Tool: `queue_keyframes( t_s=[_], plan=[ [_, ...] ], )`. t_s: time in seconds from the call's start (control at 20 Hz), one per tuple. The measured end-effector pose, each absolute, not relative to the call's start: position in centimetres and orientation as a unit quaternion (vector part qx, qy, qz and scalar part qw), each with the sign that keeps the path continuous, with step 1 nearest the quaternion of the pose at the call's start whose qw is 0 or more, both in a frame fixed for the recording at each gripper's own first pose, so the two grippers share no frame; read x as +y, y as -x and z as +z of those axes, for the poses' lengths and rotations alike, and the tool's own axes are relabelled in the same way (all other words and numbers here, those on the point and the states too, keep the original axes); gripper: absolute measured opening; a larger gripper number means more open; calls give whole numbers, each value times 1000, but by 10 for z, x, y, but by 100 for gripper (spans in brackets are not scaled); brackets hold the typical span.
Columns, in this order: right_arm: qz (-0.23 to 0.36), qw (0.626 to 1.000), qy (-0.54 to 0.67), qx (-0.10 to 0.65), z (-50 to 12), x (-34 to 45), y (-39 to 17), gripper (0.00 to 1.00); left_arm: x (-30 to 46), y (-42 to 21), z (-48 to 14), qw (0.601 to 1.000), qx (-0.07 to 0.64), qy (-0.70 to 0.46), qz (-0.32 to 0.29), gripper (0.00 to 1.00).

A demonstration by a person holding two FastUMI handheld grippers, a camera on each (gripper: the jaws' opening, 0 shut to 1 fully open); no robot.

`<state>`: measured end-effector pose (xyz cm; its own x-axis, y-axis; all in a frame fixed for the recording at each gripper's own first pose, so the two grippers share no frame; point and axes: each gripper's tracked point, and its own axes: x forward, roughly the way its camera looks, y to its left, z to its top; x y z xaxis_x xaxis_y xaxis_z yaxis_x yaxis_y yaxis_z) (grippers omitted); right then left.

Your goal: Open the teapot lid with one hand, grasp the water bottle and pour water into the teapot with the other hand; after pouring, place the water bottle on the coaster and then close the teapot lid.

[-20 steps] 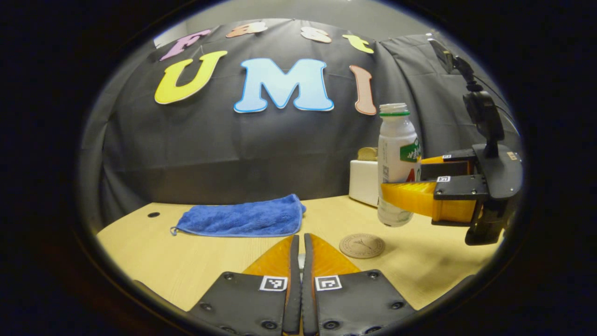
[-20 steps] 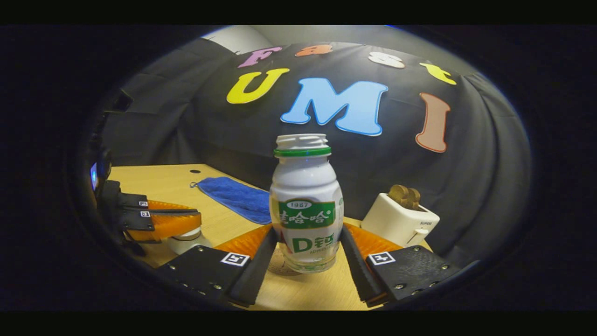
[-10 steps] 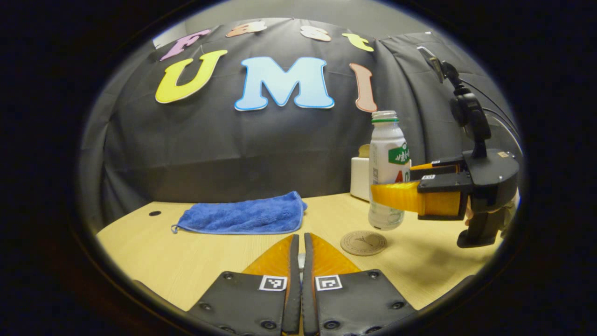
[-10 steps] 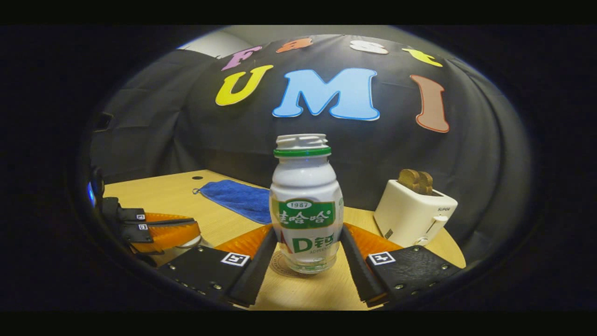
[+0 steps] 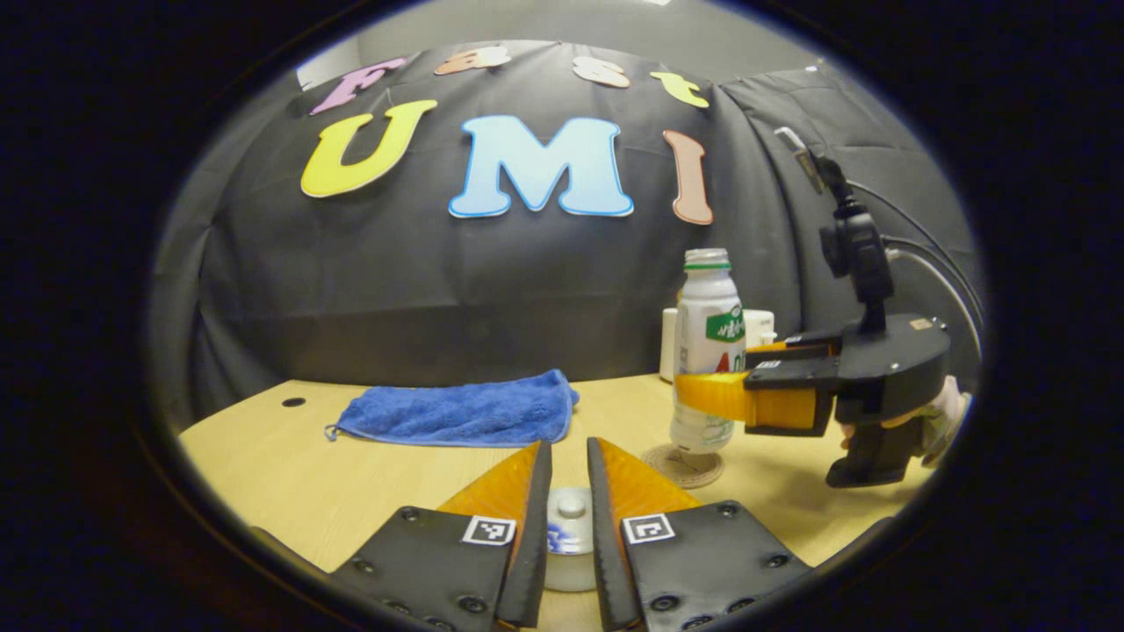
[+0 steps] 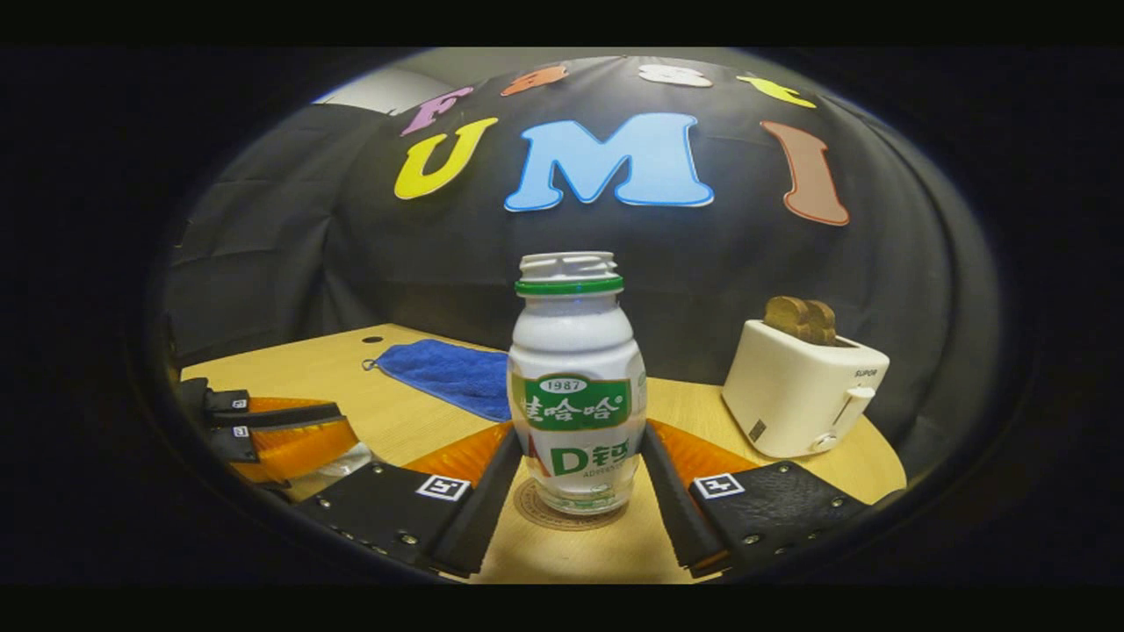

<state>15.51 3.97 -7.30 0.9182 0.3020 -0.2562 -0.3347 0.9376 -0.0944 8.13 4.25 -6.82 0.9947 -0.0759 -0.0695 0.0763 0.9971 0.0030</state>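
The white water bottle [image 6: 575, 395] with a green neck ring and no cap stands upright, its base on the round brown coaster [image 6: 537, 518]. My right gripper [image 6: 580, 434] is shut on the bottle's lower body. In the left gripper view, the bottle [image 5: 707, 342], the coaster [image 5: 680, 467] and the right gripper [image 5: 702, 395] sit to the right. My left gripper [image 5: 569, 449] is open, its fingers slightly apart on either side of the small white knob of the teapot lid [image 5: 571, 505]. The lid rests on the white teapot [image 5: 566, 557]. At far left in the right gripper view, the left gripper [image 6: 294, 430] hangs over the teapot [image 6: 351, 458].
A blue cloth [image 5: 457, 408] lies at the back of the wooden table [image 5: 290, 474]. A white toaster [image 6: 803, 391] holding bread slices stands behind the bottle on the right. A hand [image 5: 944, 412] holds the right gripper.
The right gripper has lowered the bottle onto the coaster. The left gripper's fingers, shut before, have parted, and the lid's knob now shows between them.
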Motion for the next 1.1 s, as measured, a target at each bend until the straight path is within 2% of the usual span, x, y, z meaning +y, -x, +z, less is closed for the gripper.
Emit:
queue_keyframes(
  t_s=[0.05,0.1,0.15,0.3,0.4,0.45,0.6,0.75,0.8,0.95,1.1],
  plan=[
    [163,977,66,122,-75,41,-158,78,45,-79,-65,999,30,1,-35,30],
    [163,977,63,124,-77,42,-159,78,47,-77,-62,999,25,5,-33,36],
    [162,977,60,126,-79,43,-161,78,51,-77,-59,999,21,8,-31,30],
    [159,978,47,130,-84,43,-164,78,56,-76,-52,999,14,18,-27,30],
    [158,977,40,138,-89,44,-165,78,58,-74,-50,999,10,21,-26,30],
    [159,977,35,141,-90,45,-166,78,58,-74,-48,999,9,22,-26,36],
    [155,976,25,149,-96,43,-166,78,59,-72,-47,999,8,25,-26,36],
    [154,975,24,155,-101,44,-167,78,61,-71,-45,999,6,30,-26,25],
    [153,976,21,154,-100,44,-166,78,61,-71,-46,999,6,32,-25,25],
    [149,977,17,153,-101,43,-167,78,63,-72,-47,999,8,38,-24,36],
    [141,978,16,154,-102,41,-167,81,64,-71,-46,999,8,40,-24,34]
  ],
)
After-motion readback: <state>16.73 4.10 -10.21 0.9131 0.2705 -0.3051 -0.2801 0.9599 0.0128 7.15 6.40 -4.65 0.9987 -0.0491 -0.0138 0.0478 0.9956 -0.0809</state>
